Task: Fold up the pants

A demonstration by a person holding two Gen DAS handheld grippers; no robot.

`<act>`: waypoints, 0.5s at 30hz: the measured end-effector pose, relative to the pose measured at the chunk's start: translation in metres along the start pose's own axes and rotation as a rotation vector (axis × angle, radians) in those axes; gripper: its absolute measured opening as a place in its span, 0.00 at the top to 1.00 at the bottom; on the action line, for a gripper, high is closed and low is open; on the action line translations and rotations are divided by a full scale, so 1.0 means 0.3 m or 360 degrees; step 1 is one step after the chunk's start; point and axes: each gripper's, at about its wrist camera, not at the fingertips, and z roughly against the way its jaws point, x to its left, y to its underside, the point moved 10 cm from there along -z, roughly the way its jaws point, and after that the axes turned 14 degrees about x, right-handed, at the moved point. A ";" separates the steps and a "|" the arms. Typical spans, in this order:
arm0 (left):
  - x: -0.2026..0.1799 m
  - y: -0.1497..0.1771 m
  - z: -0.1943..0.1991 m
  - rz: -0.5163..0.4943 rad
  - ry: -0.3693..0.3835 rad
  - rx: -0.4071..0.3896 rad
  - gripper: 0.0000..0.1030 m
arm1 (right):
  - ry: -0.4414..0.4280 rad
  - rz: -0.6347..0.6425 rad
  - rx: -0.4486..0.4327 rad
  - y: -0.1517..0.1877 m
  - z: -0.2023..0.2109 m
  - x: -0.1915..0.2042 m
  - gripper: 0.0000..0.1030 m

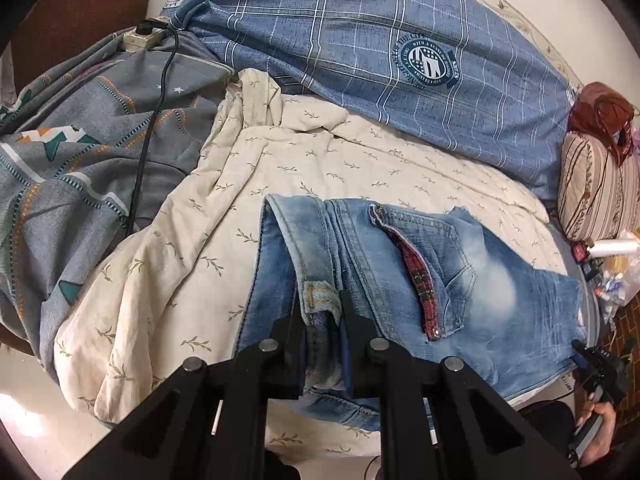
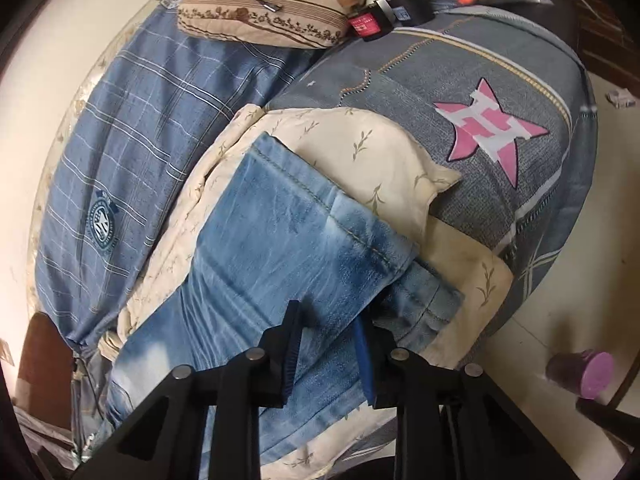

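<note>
Light blue washed jeans (image 1: 460,280) lie on a cream leaf-print sheet (image 1: 192,248), back pocket with a red plaid flap (image 1: 416,276) facing up. My left gripper (image 1: 322,308) is shut on the waistband edge of the jeans near a belt loop. In the right wrist view the jeans legs (image 2: 280,240) lie stacked, hems (image 2: 424,300) toward the far right. My right gripper (image 2: 330,320) has its jaws around the leg fabric with a gap between them; denim fills the gap.
A blue plaid duvet (image 1: 380,40) lies behind the jeans. A grey patterned quilt (image 1: 80,152) with a power strip (image 1: 142,36) and black cable is at left. A striped pillow (image 2: 264,4) and clutter sit at the bed's end. A purple cup (image 2: 584,372) stands on the floor.
</note>
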 end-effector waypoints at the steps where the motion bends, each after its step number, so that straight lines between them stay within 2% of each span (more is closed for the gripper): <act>1: -0.001 0.004 0.001 -0.0004 -0.0012 0.0001 0.87 | 0.0023 0.0013 -0.0002 0.001 0.005 0.002 0.76; 6: 0.009 0.018 0.009 0.0022 -0.0009 0.0024 0.87 | 0.0043 0.0030 -0.0067 -0.009 0.065 -0.020 0.77; 9: 0.010 0.034 0.017 0.0001 -0.0021 0.0036 0.87 | -0.0008 0.0002 -0.0070 -0.006 0.080 -0.043 0.77; 12: 0.020 0.047 0.012 0.0009 -0.0026 0.0046 0.87 | -0.0033 0.0010 -0.0024 0.005 0.063 -0.050 0.77; 15: 0.037 0.063 -0.037 -0.0012 -0.0102 0.0086 0.86 | 0.0025 -0.0009 0.0094 0.035 0.006 -0.068 0.76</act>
